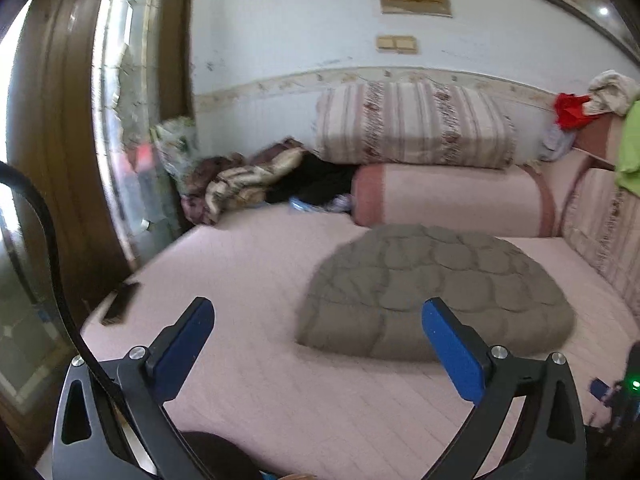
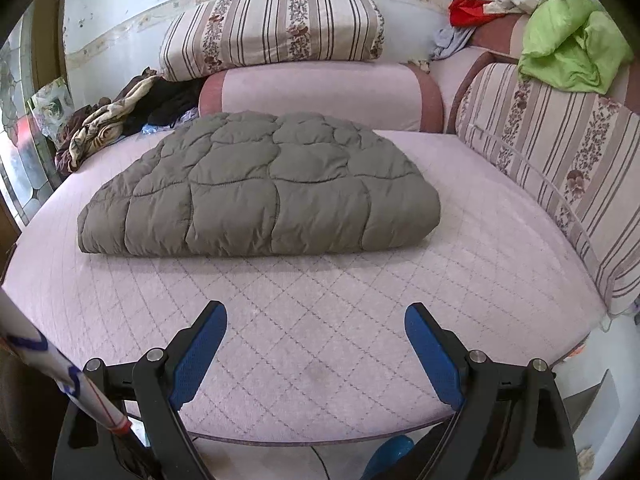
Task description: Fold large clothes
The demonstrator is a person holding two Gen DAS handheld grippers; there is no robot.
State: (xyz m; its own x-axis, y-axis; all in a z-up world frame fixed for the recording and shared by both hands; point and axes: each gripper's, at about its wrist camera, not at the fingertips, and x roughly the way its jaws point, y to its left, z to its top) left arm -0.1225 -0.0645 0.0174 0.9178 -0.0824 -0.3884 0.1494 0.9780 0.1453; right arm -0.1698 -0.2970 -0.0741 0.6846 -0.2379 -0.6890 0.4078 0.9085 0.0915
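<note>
The grey quilted garment (image 2: 256,188) is seen folded into a compact bundle at the centre of the frame on the pink bed (image 2: 320,320); folding appears finished. Both the left hand-held gripper (image 1: 318,322) and right hand-held gripper (image 2: 316,326) are spread wide and empty. No containers are seen.

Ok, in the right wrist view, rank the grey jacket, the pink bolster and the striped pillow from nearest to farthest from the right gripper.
1. Grey jacket, folded on the bed ahead of the right gripper.
2. Pink bolster, just behind the jacket.
3. Striped pillow, on top of the bolster, against the wall.
</note>
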